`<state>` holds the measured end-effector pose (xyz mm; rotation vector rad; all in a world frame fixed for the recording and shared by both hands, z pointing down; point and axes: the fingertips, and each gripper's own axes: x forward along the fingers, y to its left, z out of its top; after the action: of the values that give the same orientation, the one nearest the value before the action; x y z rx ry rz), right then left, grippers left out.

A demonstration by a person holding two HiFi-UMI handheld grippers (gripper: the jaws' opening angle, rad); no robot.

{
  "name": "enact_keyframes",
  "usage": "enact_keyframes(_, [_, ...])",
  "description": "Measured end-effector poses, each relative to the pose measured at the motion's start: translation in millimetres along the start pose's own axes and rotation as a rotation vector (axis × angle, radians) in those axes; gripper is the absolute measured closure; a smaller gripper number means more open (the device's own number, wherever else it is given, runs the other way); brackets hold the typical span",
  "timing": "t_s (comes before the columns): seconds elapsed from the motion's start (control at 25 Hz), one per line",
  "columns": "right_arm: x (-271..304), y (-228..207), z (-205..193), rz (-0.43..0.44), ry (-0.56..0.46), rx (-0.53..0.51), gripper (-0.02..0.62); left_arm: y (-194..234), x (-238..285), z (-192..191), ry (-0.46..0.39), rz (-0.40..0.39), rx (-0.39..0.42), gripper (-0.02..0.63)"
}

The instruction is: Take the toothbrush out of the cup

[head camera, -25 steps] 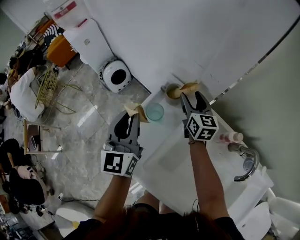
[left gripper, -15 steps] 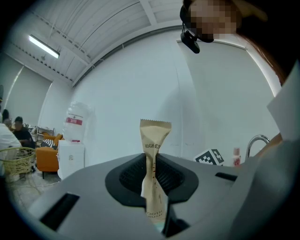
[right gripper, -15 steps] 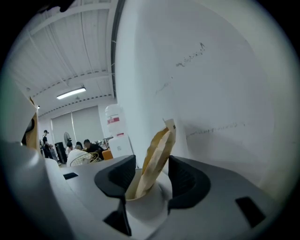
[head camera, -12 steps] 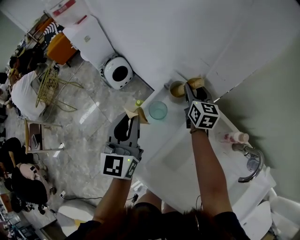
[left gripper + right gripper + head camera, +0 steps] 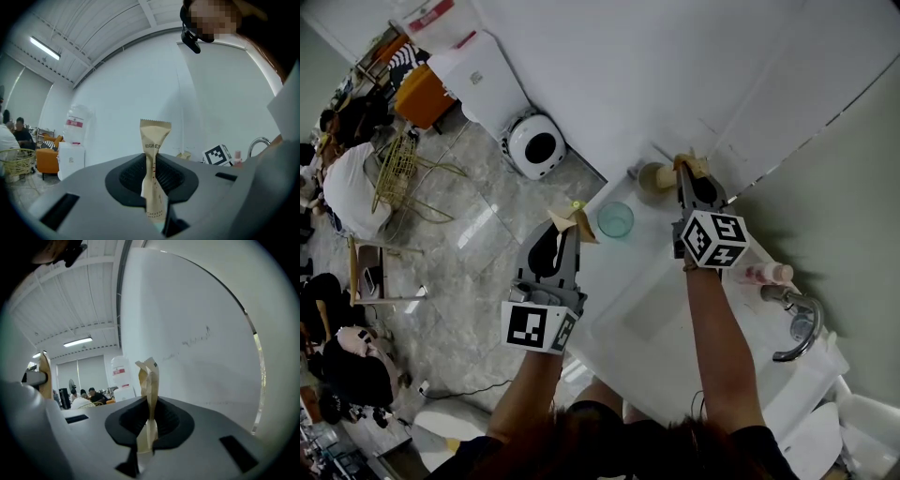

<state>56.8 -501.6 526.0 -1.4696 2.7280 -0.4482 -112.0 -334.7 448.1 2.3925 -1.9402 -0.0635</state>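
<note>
My left gripper is shut on a paper-wrapped toothbrush, held off the counter's left corner; in the left gripper view the tan packet stands upright between the jaws. A clear teal cup sits on the counter just right of it. My right gripper is at the tan cup by the wall. Its jaws are closing and pinch a second tan wrapped toothbrush, which rises between the pads in the right gripper view.
A white basin lies under my right arm, with a chrome faucet and a pink bottle on the right. On the floor to the left stand a round white appliance and a wire basket; people sit at far left.
My right gripper moved forward to the tan cup and lifted slightly, and its wide-open jaws closed onto the wrapped toothbrush there. The left gripper kept still with its packet.
</note>
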Motion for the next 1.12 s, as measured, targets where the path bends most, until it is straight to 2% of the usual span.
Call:
enact_keyframes(0.28, [-46,22,58,0.037,-0.106,-0.021,0.558,-7,-6,23,-0.029,0.006,0.012,0.546])
enact_keyframes(0.52, [-114,35,96,0.034,-0.166,-0.063,0.558,-27,-20,51,-0.058,-0.006,0.04,0.546])
enact_keyframes(0.8, [-202,46,122,-0.002,-0.188,-0.129,0.558,-62,-49,88,-0.098,-0.024,0.063,0.545])
enact_keyframes(1.12, [-313,62,132,-0.046,-0.19,-0.207,0.558,-108,-112,118,-0.123,-0.032,0.075,0.545])
